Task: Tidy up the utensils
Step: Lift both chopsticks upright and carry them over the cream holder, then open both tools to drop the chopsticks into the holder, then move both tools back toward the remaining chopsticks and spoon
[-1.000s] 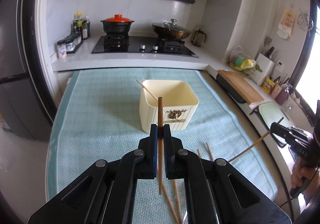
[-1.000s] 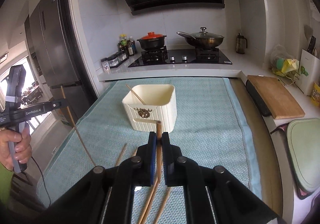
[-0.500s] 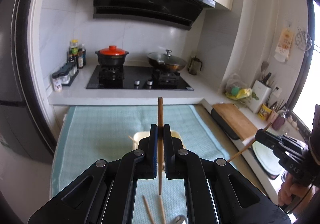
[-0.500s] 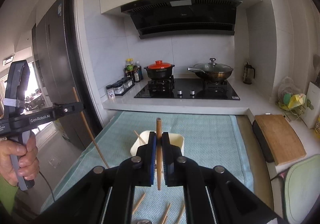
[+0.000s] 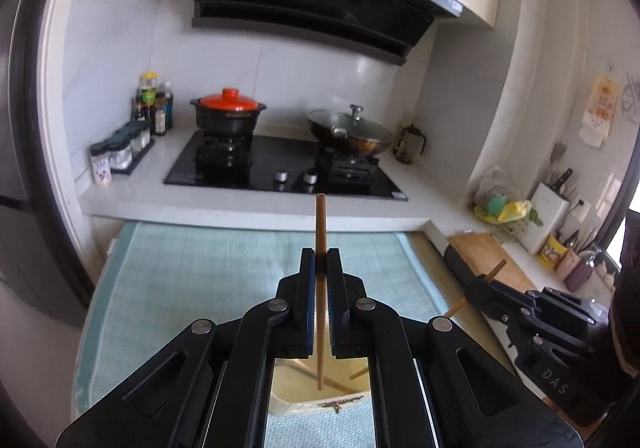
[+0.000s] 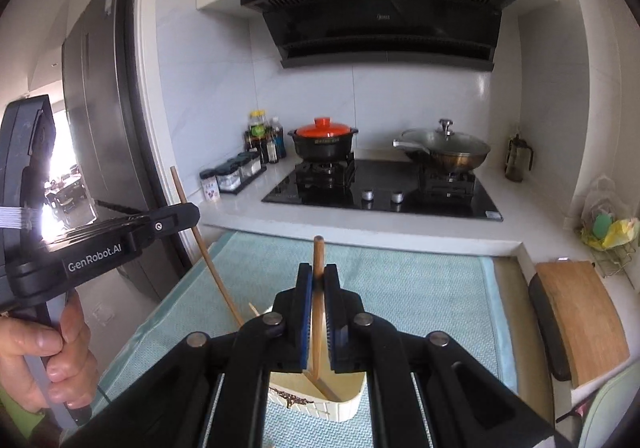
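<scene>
My left gripper [image 5: 320,262] is shut on a wooden chopstick [image 5: 320,220] that stands upright between its pads. The chopstick's lower end hangs over the cream utensil holder [image 5: 290,382], which shows only between the fingers; other chopsticks lie inside it. My right gripper [image 6: 318,274] is shut on a second chopstick [image 6: 318,252], whose lower end points into the cream utensil holder [image 6: 352,406] just below. In the right wrist view, the left gripper [image 6: 188,217] shows at the left with its chopstick [image 6: 208,256] slanting down towards the holder. The right gripper [image 5: 480,286] shows at the right edge of the left wrist view.
A teal mat [image 5: 192,272] covers the counter under the holder. Behind it is a black hob [image 6: 384,188] with a red-lidded pot [image 6: 324,140] and a lidded wok [image 6: 448,152]. Spice jars [image 5: 116,160] stand at the left and a wooden board [image 6: 580,312] lies at the right. A hand [image 6: 40,348] holds the left gripper's handle.
Both grippers have moved forward and up with their chopsticks. The holder, once ahead on the mat, now sits under the fingers. The loose chopsticks on the mat have left the view.
</scene>
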